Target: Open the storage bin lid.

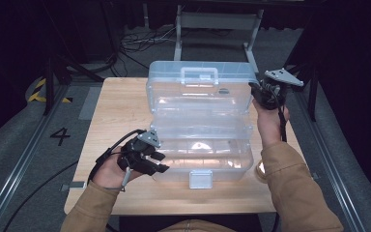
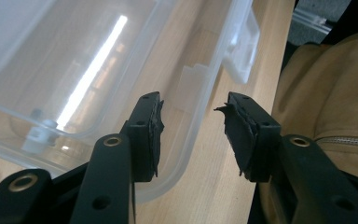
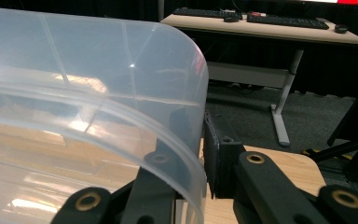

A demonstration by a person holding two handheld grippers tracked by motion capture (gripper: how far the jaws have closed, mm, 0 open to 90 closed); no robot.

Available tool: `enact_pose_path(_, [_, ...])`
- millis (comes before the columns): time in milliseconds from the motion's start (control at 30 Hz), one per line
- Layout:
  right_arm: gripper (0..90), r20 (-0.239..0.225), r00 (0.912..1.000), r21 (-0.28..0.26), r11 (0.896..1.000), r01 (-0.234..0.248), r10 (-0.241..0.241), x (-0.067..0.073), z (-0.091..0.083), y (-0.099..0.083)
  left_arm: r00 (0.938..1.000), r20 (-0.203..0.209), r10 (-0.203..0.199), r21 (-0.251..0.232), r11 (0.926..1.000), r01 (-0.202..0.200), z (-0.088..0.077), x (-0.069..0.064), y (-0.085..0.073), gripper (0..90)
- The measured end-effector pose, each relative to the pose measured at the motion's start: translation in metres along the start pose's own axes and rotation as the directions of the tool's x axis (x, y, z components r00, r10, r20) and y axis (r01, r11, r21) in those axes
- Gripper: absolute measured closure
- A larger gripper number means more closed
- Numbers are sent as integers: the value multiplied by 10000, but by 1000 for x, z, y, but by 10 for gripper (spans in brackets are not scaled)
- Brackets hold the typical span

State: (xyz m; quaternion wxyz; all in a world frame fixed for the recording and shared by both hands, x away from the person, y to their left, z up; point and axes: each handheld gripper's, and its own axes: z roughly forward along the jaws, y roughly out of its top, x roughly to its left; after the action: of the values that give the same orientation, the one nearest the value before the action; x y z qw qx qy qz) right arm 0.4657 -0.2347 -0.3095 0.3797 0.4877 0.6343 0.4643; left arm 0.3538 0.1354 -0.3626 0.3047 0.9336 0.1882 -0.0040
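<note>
Box vs left jaws: the left gripper sat at the front left corner of the clear plastic box, jaws spread wide with nothing in them; in the left gripper view the base's front rim ran up through the gap, touching neither pad.
Box vs right jaws: the right gripper was pinched down on the lid, one jaw inside the rim, one outside, at the lid's right edge.
Where it was: on the wooden table, pretty much dead centre, lid standing open at the back.
Look: see-through, rounded corners, nothing visible inside, carry handle on the lid, latch on the front.
Count: one box, one handle, one latch, two grippers.
</note>
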Motion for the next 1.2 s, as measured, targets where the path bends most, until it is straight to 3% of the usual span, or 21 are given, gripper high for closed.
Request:
enact_pose_path(267, [811,-64,10000,-41,10000,-34,34,-1,2,0,9989,265,-396,562,9977,381,20,7,-2,575])
enact_pose_path(367, [810,-61,10000,28,10000,-64,64,-1,3,1,9958,412,-813,970,9923,770,29,10,-2,565])
enact_pose_path(533, [808,-120,9999,-14,10000,-75,75,-2,4,1,9962,452,-747,1526,9860,671,40,12,-2,596])
enact_pose_path(667, [808,-113,9999,-25,10000,-70,70,-2,4,1,9947,589,-847,1910,9789,721,46,13,-2,673])
enact_pose_path(767, [807,-133,9999,-35,10000,-64,63,-2,4,1,9941,737,-797,1916,9794,643,48,12,-2,733])
enact_pose_path(933, [806,-138,9999,-73,9999,-86,85,-2,5,1,9977,472,-495,2206,9746,379,53,9,-2,750])
enact_pose_path(1200, [810,-57,10000,-163,9999,-47,46,-2,7,1,9982,361,-486,1952,9799,407,53,7,-5,763])
